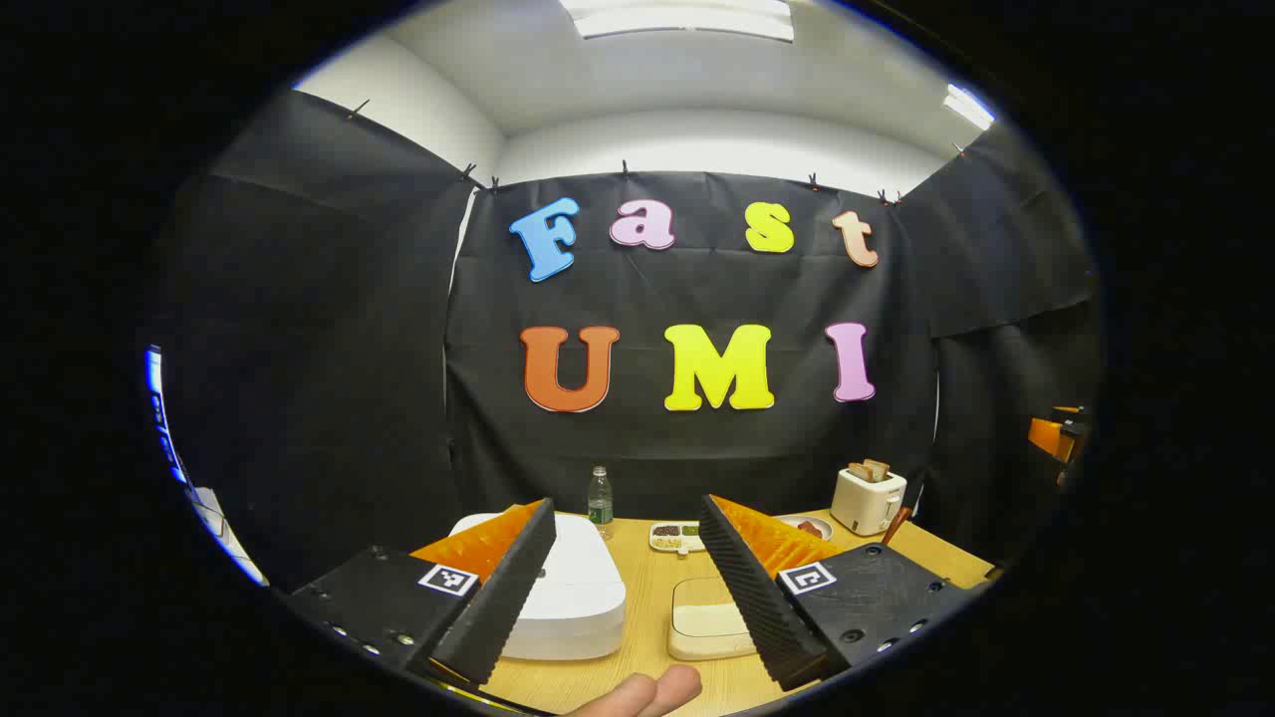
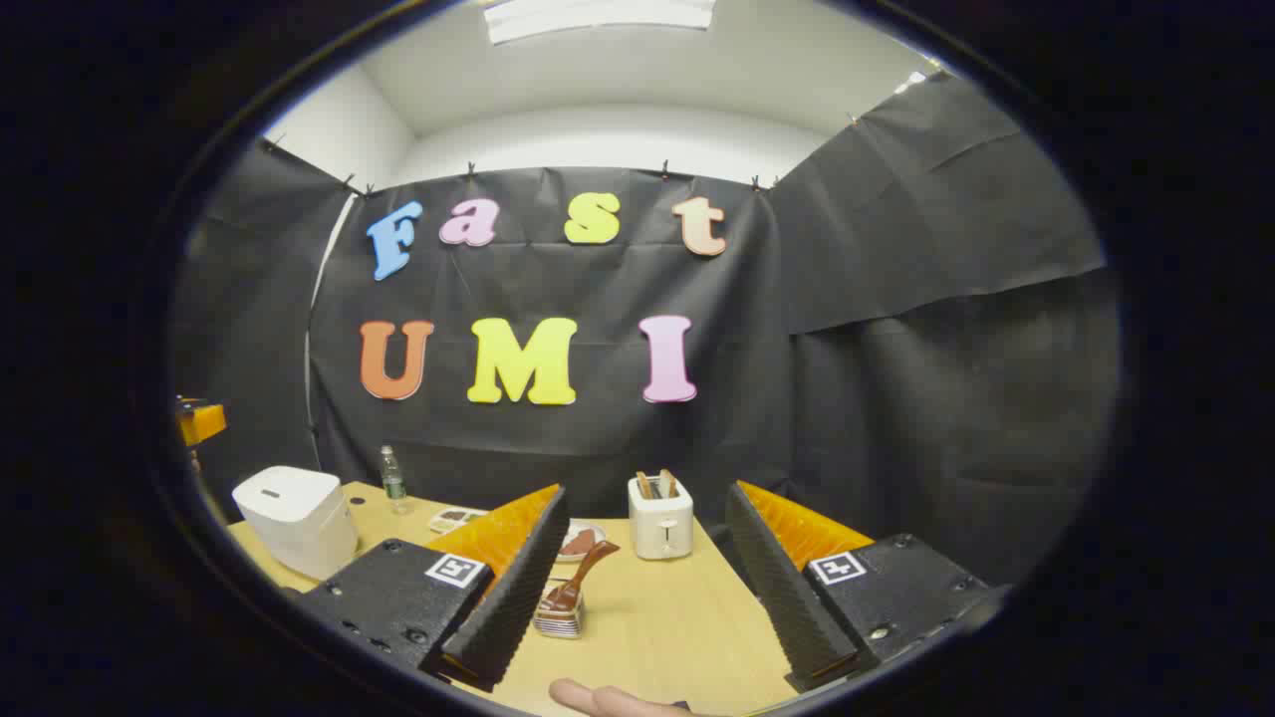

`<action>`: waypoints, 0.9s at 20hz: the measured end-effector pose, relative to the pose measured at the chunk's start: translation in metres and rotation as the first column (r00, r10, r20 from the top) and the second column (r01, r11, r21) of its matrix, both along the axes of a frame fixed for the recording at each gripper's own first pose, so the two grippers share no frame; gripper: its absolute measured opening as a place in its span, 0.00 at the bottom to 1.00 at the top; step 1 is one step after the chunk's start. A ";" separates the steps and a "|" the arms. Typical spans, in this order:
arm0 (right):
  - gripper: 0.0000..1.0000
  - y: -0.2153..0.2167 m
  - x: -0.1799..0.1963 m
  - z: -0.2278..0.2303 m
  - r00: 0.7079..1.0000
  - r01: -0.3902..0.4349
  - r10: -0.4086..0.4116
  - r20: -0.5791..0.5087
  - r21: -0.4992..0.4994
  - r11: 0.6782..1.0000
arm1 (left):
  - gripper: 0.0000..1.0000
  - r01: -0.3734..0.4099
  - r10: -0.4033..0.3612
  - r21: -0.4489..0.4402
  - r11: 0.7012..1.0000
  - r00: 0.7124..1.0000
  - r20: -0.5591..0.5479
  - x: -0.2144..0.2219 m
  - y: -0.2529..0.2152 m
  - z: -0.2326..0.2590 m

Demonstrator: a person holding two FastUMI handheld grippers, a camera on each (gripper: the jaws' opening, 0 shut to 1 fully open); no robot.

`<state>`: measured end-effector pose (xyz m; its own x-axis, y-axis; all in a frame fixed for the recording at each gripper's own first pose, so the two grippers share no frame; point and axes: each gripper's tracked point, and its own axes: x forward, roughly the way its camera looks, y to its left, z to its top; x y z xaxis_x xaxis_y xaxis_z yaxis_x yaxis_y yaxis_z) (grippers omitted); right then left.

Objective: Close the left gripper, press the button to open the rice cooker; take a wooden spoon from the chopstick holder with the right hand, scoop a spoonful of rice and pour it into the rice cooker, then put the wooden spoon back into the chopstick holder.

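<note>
Nothing has been started: both the left gripper and right gripper are held with jaws spread wide, empty. The rice cooker, lid down, sits near left; the wooden spoon stands in its holder. Closing the left jaws is called for first.

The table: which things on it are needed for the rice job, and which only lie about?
Needed: rice cooker, lid shut; wooden spoon in its holder; left gripper and right gripper, both open.

Lying about: toaster with bread, water bottle, small divided dish, plate, cream tray.
</note>
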<state>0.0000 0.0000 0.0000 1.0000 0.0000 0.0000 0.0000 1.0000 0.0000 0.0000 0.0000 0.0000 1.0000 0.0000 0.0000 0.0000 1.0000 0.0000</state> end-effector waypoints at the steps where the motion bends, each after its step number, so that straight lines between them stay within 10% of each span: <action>1: 0.96 0.001 -0.001 0.000 1.000 -0.006 0.006 0.001 0.000 1.000 | 0.94 -0.001 0.001 0.006 1.000 1.000 -0.006 -0.001 0.000 -0.001; 18: 1.00 0.001 0.005 -0.015 1.000 -0.026 0.026 -0.002 0.018 1.000 | 0.94 -0.040 0.037 -0.024 0.999 0.993 -0.108 0.023 0.026 -0.037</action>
<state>0.0048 0.0013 -0.0145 0.9997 0.0258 -0.0018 -0.0257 0.9995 0.0179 0.0228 0.0259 -0.0365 0.9935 0.0368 -0.1078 -0.0397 0.9989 -0.0242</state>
